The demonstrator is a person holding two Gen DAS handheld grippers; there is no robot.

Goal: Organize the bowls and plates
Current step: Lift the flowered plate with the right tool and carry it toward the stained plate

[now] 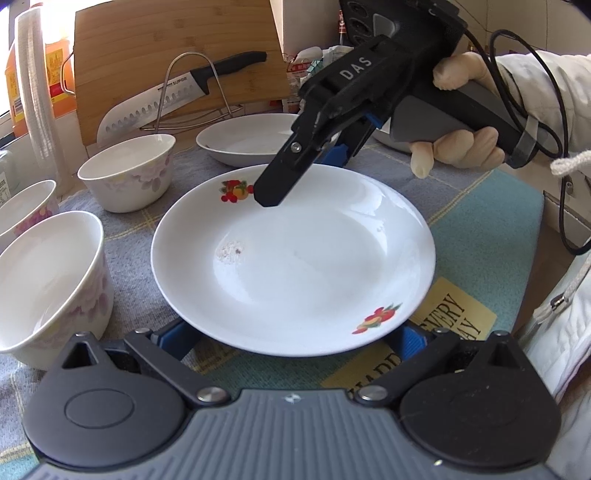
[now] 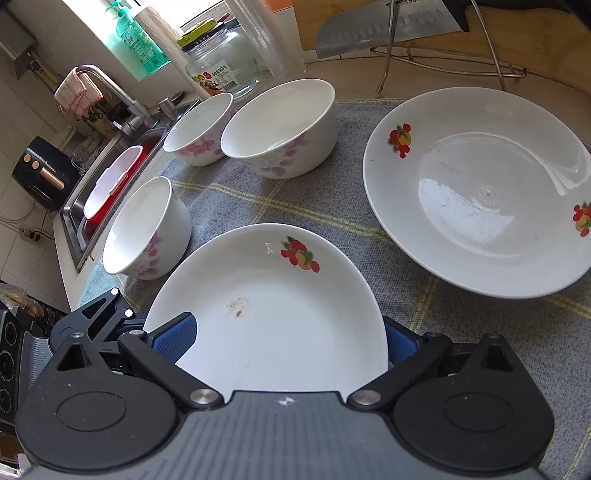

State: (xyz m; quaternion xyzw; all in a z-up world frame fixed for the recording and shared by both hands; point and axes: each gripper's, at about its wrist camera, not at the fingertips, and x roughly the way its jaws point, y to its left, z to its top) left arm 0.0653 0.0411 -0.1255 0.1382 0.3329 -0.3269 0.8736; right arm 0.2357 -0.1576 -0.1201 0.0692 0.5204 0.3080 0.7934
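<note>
Both grippers met at one white plate (image 2: 273, 295) with red fruit prints on its rim. The right gripper (image 2: 288, 341) had its fingers spread wide. The plate's near edge lay between its blue pads (image 2: 173, 339) and hid their inner sides, reaching back almost to the gripper's body. I could not tell whether the pads touched the rim. A small brownish smear (image 2: 238, 308) marked the plate's well just ahead of this gripper.

The left gripper (image 1: 291, 338) faced it from the opposite side of the plate, with its fingers also spread wide. The plate's rim overlapped both of its pads. Seen from there, one black finger of the right gripper came down at the far rim, beside a fruit print. A gloved hand (image 1: 458, 147) held the right gripper's handle.

Everything stood on a grey checked cloth (image 2: 314, 192) covering the surface. Ahead and to the right of the right gripper lay a second, deeper plate (image 2: 480, 192) with the same fruit print, apart from the first. Ahead and to its left stood a flowered bowl (image 2: 147, 229), just beside the first plate. Farther ahead, two more flowered bowls (image 2: 280, 129) stood touching each other. Beyond them were a glass jar (image 2: 225, 62), a knife (image 2: 388, 33) on a wire rack and a wooden board. A sink (image 2: 110, 177) lay far to the left.
</note>
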